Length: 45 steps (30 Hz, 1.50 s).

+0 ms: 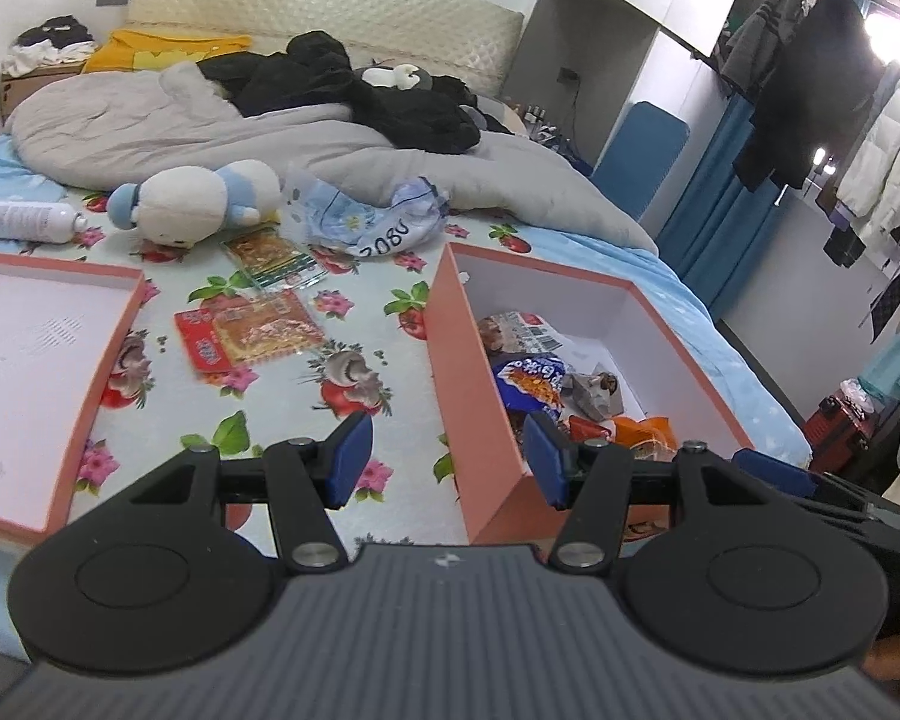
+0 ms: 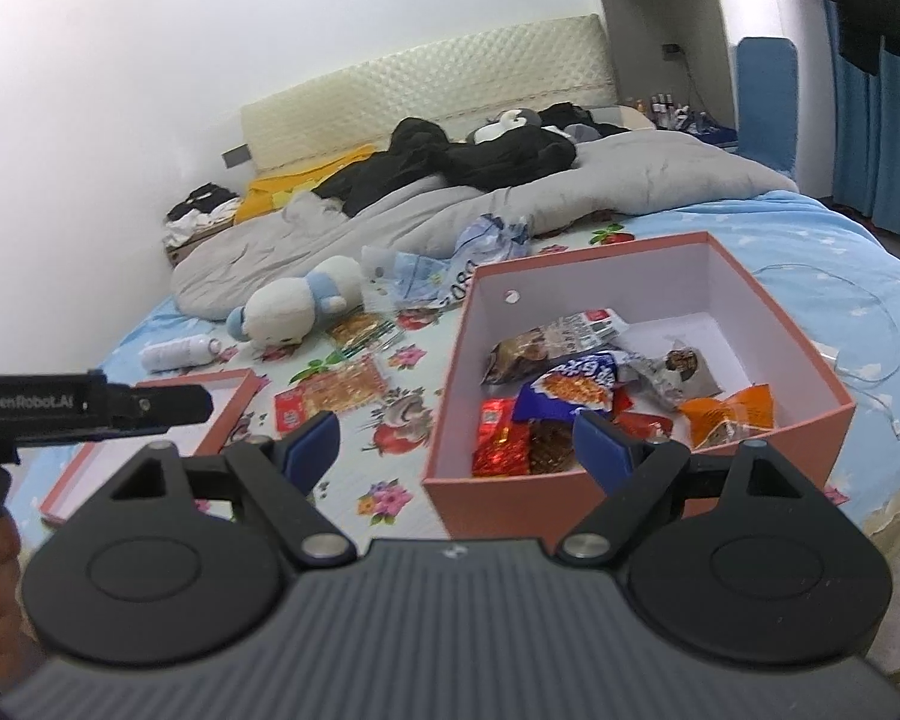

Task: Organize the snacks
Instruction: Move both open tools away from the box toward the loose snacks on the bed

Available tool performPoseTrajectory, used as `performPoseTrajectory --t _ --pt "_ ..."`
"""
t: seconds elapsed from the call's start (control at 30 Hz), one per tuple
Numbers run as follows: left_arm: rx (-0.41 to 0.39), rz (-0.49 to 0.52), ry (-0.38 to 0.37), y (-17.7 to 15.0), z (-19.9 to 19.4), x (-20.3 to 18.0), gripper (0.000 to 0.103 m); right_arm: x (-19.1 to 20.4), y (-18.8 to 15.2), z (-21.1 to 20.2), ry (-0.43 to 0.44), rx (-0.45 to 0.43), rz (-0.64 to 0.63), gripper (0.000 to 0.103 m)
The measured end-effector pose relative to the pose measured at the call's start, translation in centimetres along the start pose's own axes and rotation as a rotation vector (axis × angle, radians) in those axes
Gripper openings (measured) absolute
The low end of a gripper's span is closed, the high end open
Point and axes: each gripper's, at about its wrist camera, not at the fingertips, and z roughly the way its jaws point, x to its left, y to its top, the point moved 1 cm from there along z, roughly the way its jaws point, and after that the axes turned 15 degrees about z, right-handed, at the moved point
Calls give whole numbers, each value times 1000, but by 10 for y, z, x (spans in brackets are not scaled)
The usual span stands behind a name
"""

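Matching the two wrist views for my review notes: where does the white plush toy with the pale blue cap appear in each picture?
Left wrist view: the white plush toy with the pale blue cap lies upper left on the floral bedsheet, beside a white spray bottle.
Right wrist view: the plush toy sits left of centre, up and left of the box.
Shared landmark: the open salmon-pink cardboard box holding snack packets.

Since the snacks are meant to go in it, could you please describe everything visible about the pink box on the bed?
The pink box is an open, lidless rectangular carton, seemingly cardboard, salmon outside and white inside. It sits upright on the floral bedsheet, several snack packets piled toward its near side, the far corner bare. Neither gripper touches it.
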Motion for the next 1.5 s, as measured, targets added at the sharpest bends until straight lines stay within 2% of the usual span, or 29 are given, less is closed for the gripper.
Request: performPoseTrajectory --t 0.13,0.27,0.6,0.97,1.23,1.33,1.43,1.5 --pt "-5 -18 8 -9 -8 7 62 8 -8 -2 16 16 -10 86" --pt "-10 -43 54 -21 -14 18 62 14 -20 -2 24 34 -33 86" --pt "60 -94 92 -47 -1 52 62 31 -48 20 50 105 -67 86" --pt "62 -119 114 -38 33 87 62 54 -45 54 88 121 -100 86" --pt "73 -125 138 -32 66 119 62 75 -44 98 126 132 -125 86" --pt "77 -141 145 -23 82 137 62 84 -44 118 140 128 -151 86" --pt "80 -117 183 -5 96 153 62 92 -44 138 171 142 -154 86" --pt "61 -97 183 11 105 165 62 98 -44 150 206 134 -159 86"
